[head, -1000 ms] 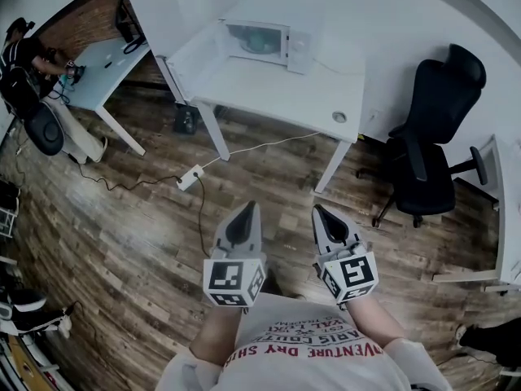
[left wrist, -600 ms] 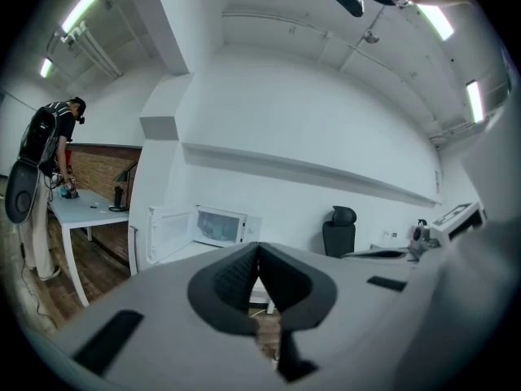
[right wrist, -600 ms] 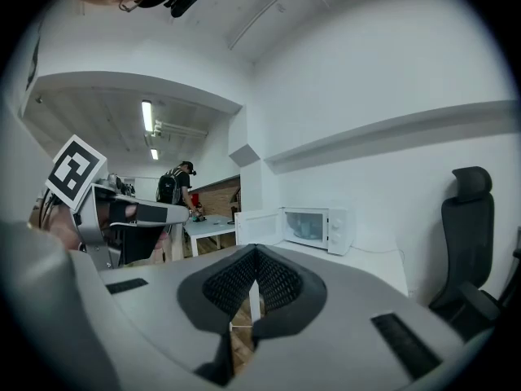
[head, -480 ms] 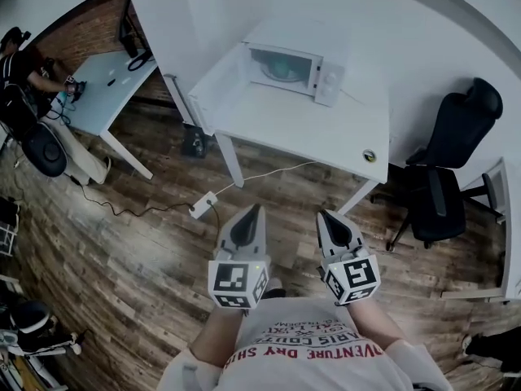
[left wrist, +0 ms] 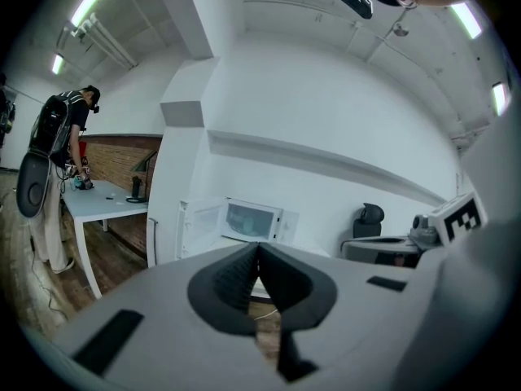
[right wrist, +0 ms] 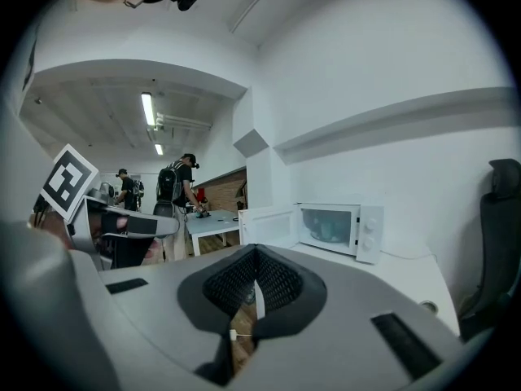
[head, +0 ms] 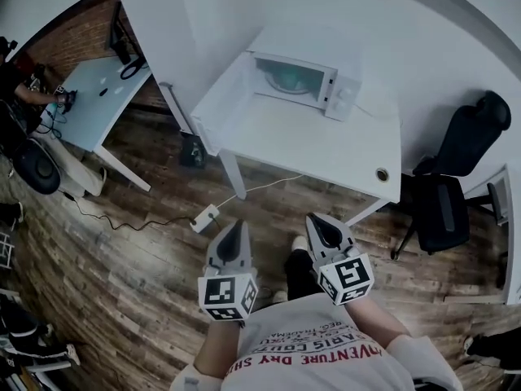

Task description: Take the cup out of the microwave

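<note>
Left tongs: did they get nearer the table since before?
Yes. The left tongs have come forward, nearer the white table holding the microwave.

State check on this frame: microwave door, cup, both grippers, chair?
microwave door: open, swung out to the left
cup: inside the microwave, untouched
left gripper: fingers shut, nothing between them, short of the table
right gripper: fingers shut, nothing between them, short of the table
office chair: unoccupied, beside the table
</note>
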